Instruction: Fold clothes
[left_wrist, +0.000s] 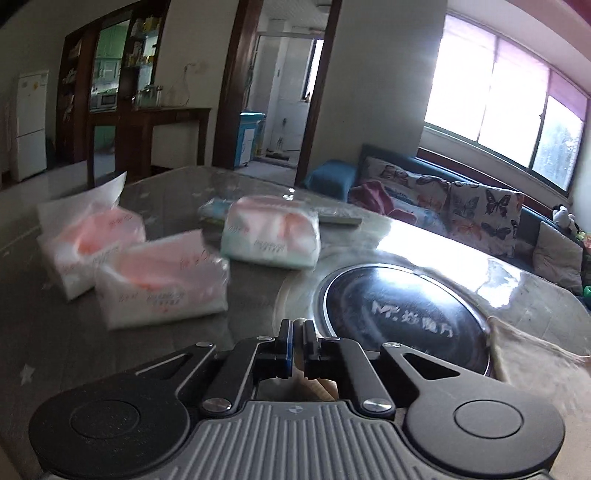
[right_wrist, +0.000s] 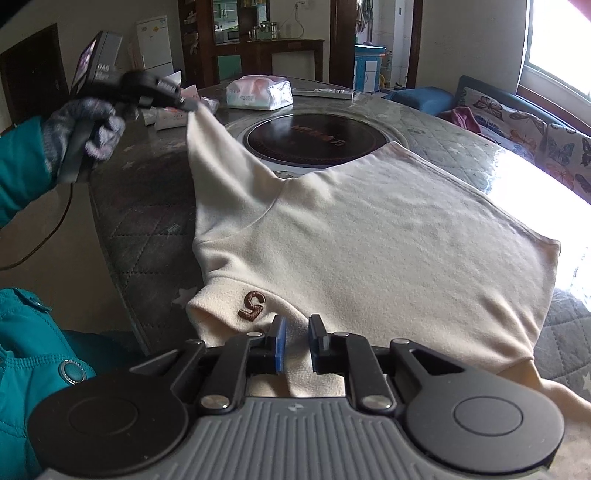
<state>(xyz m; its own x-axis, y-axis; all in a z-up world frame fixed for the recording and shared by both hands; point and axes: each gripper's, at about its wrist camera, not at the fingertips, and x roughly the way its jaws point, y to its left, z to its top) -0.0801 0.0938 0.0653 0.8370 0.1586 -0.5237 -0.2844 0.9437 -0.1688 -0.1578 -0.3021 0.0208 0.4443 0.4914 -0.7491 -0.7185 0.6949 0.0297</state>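
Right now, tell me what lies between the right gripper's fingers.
Cream garment cloth fills the gap in the right gripper, pinched by the pads; right wrist view.

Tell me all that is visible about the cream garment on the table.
The cream garment looks like soft fleece. It lies mostly flat on the quilted grey table cover, its far edge reaching the dark round plate. A brown embroidered "5" sits on a ribbed band near the front. The left claw pinches one sleeve end and holds it up, taut. The right claw grips a fold at the near edge.
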